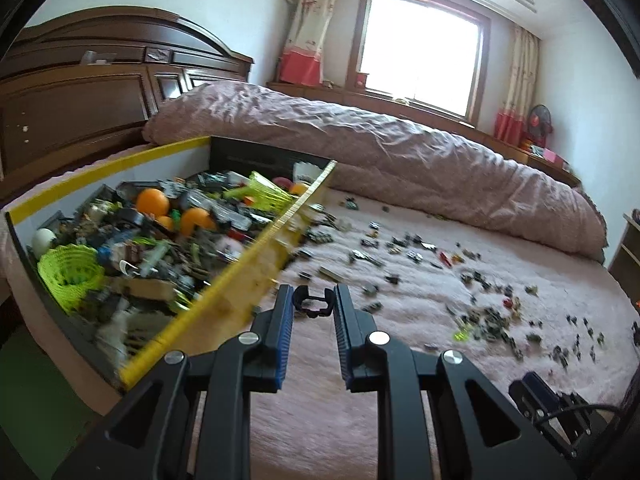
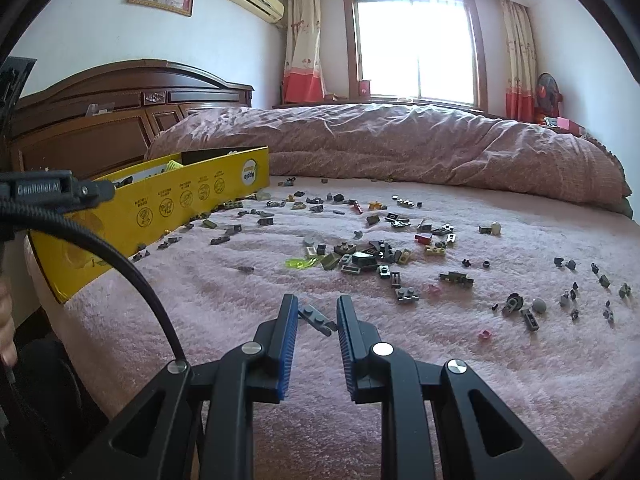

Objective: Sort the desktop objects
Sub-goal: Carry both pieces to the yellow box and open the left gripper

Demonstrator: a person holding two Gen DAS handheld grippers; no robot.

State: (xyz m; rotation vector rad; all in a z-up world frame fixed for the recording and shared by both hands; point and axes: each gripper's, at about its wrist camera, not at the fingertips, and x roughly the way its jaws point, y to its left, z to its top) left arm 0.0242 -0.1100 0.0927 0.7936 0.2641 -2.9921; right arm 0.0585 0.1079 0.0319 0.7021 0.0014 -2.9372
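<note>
My left gripper (image 1: pixel 313 300) is shut on a small black bracket-shaped piece (image 1: pixel 312 303), held above the pink bed cover beside the yellow wall of the cardboard box (image 1: pixel 256 256). The box is full of toy bricks, orange balls (image 1: pixel 153 202) and green baskets (image 1: pixel 72 272). My right gripper (image 2: pixel 318 314) is shut on a grey flat brick (image 2: pixel 316 318), held tilted above the cover. Many small loose bricks (image 2: pixel 360 258) lie scattered over the bed in both views.
A rolled pink quilt (image 2: pixel 400 144) lies along the far side of the bed. A dark wooden headboard (image 2: pixel 100 120) stands at the left. The box (image 2: pixel 160 204) sits at the bed's left edge. The other gripper and its cable (image 2: pixel 60 200) show at left.
</note>
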